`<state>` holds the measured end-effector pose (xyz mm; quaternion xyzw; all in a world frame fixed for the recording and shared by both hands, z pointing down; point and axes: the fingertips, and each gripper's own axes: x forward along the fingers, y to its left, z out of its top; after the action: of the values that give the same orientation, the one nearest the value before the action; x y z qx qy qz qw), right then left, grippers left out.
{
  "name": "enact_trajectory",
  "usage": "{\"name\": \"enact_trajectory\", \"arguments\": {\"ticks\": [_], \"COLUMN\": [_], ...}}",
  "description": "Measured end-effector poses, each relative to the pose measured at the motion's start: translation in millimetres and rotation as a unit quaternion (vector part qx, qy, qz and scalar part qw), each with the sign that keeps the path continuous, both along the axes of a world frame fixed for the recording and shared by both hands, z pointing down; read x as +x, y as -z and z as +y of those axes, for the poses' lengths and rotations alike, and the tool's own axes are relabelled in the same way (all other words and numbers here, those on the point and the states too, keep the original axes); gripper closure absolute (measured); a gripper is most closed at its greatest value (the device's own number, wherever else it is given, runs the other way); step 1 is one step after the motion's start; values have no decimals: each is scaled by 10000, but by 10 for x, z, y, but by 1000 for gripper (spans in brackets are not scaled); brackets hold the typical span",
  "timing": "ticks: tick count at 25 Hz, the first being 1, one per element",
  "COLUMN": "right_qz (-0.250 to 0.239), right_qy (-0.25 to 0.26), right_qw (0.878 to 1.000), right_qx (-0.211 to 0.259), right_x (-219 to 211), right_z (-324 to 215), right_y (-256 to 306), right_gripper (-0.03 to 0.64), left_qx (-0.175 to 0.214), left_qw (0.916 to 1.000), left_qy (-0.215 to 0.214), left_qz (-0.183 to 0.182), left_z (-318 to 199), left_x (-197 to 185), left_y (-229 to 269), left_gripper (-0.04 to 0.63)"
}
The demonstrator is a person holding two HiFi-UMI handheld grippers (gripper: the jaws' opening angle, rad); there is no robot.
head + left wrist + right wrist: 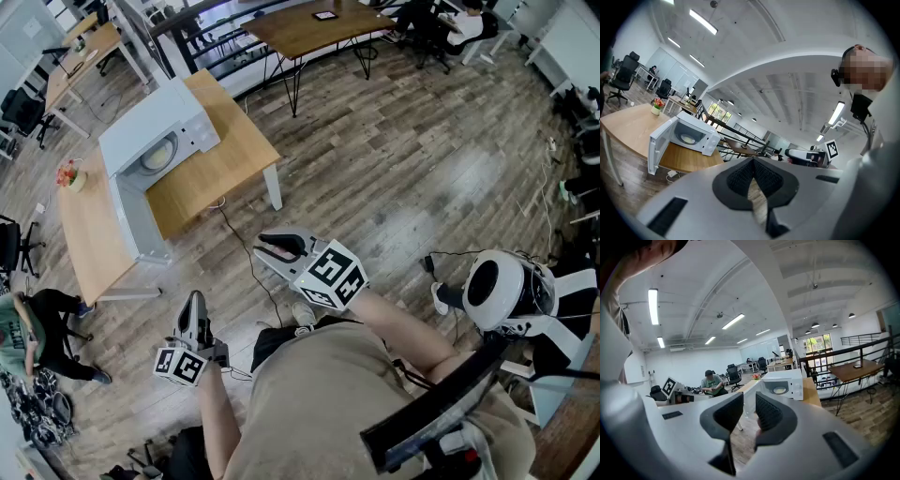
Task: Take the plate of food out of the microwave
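Closest to the head camera is the person's torso [319, 403] in a tan shirt, both forearms out in front. Left gripper [194, 302] is low at near left, jaws closed tip to tip, nothing between them. Right gripper [267, 248] is a bit farther and to the right, jaws slightly apart with a narrow gap, nothing held, only floor showing through. Both grippers are over the wood floor [403, 178], well apart from the table.

White microwave [178, 117] sits on a wooden table [220, 164] at far left. Its door [141, 220] is swung wide open toward the near side. Plate [159, 153] is inside the microwave; what is on it is too small to make out. Pot of red flowers [67, 175] stands on the same table, left of the microwave.

Cable [242, 246] runs from the table across the floor toward the person. Seated person [28, 328] is at the near left edge. White round machine [495, 286] stands on the floor at right. Second table [314, 23] is at the far side.
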<state>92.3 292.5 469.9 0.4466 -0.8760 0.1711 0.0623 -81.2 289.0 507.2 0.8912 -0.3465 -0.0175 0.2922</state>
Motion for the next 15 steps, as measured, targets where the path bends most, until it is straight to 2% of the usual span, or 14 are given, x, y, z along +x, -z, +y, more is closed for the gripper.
{"name": "enact_trajectory", "arguments": {"ticks": [5, 11, 15], "right_qz": [-87, -874, -1045], "right_qy": [21, -234, -361], "right_qw": [9999, 9958, 9937], "right_qx": [-101, -116, -195], "right_x": [59, 292, 389], "right_z": [99, 136, 137], "right_y": [-78, -9, -45], "right_gripper": [528, 521, 511], "left_qx": [-26, -107, -176], "left_qw": [10000, 9999, 9998], "left_qy": [2, 16, 23], "left_qz": [-22, -123, -61], "left_z": [54, 98, 43], "left_x": [86, 127, 147], "left_y": [-49, -89, -83], "left_gripper": [592, 592, 592]}}
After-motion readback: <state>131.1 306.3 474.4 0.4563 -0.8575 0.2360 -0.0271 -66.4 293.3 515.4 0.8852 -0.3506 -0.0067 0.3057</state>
